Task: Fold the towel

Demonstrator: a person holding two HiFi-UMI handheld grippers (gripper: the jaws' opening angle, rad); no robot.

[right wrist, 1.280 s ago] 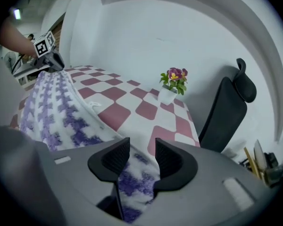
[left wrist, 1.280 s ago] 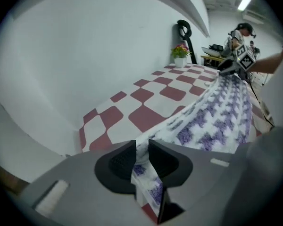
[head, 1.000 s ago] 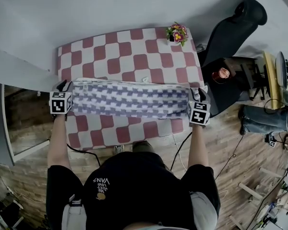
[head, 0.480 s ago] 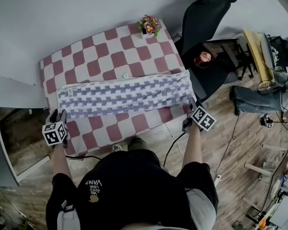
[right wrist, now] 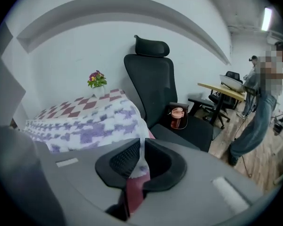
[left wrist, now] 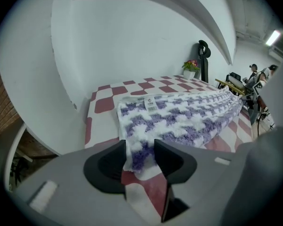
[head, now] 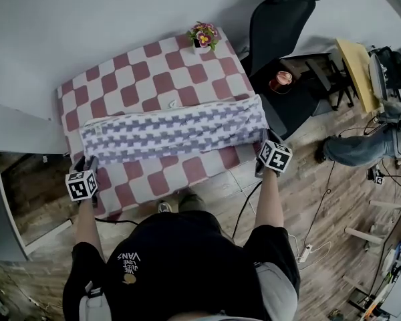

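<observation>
Towel (head: 170, 127): one, with one flowerpot (head: 202, 36), on one table (head: 140, 72).

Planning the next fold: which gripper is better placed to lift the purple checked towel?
Right: the right gripper has just closed its jaws on the purple checked towel; the left gripper has just opened wider, a corner loose between its jaws.

On and beside the table (head: 120, 85)
One towel (head: 170, 131), one flower pot (head: 202, 37), one chair (head: 281, 19) at the right, one cup (head: 281, 81).
</observation>
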